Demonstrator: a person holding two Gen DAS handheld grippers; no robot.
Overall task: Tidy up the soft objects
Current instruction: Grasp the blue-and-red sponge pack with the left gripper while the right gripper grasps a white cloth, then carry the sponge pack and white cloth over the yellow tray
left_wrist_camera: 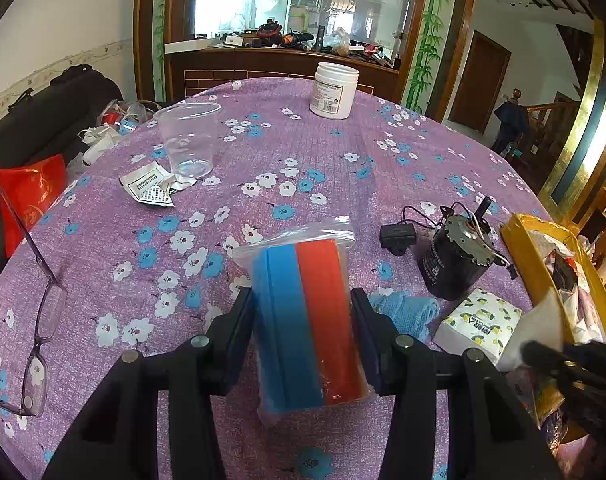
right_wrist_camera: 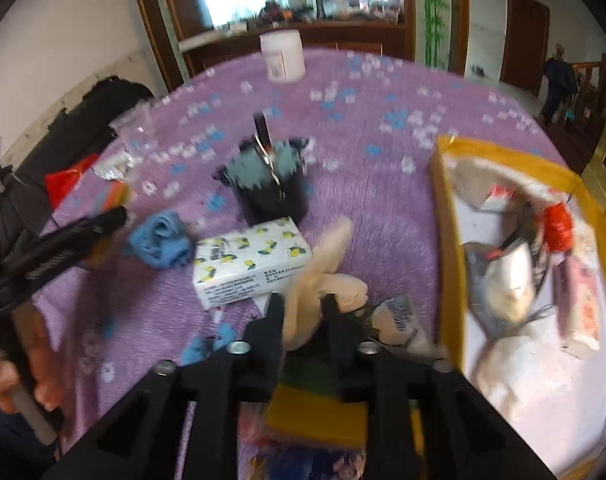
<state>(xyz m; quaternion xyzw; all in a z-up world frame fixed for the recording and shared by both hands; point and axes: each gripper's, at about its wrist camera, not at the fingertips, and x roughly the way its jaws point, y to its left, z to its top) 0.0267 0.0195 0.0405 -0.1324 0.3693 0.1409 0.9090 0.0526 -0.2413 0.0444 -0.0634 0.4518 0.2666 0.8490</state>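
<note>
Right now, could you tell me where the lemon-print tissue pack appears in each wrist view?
Left wrist view: the tissue pack lies at lower right, right of the gripped sponge bag, just below the black motor.
Right wrist view: it sits left of centre, just ahead of the fingers.
Shared landmark: the black motor, directly behind the pack in both.

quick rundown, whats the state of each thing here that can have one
left hand-held gripper: shut on the sponge bag
sponge bag: held, zip end pointing away
right hand-held gripper: shut on the cream glove
cream glove: pinched, limp
plastic cup: upright, looks empty
white jar: upright, lidless
glasses: unfolded on the cloth
tissue pack: flat, looks sealed
yellow box: open, holding packets
</note>
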